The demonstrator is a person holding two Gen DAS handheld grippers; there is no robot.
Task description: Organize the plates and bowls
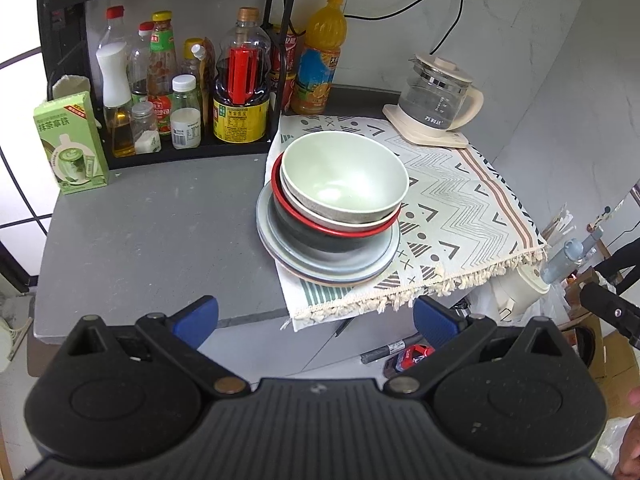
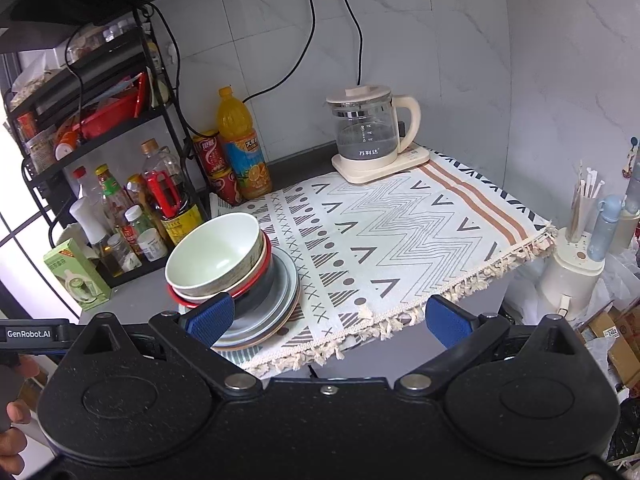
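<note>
My left gripper (image 1: 316, 322) sits low-centre in the left wrist view, blue pads spread wide, nothing btwn them. My right gripper (image 2: 328, 320) is the same in the right wrist view: jaws wide apart, empty, its left pad (image 2: 210, 320) overlapping the near edge of the dish stack in frame; can't tell if it touches.

Stack is mid-frame in the left view, lower left in the right view, w/ the base on the left edge of the patterned cloth (image 1: 460, 208). Top down: pale green bowl (image 1: 344, 174), a speckled beige bowl (image 1: 316, 214) under it, then a red-rimmed black bowl (image 1: 320, 236), all nested mouth-up on grey plates (image 1: 340, 268). Round things, so no long axis; the upper bowls tilt and sit offset toward frame left in both views.

Glass kettle (image 1: 438, 102) on its base, upper right of the left view, well apart from the stack. Black rack w/ condiment bottles (image 1: 240, 80) upper left, orange drink bottle (image 1: 322, 56) beside it, green matcha latte carton (image 1: 72, 144) at left on the grey counter (image 1: 152, 232).
</note>
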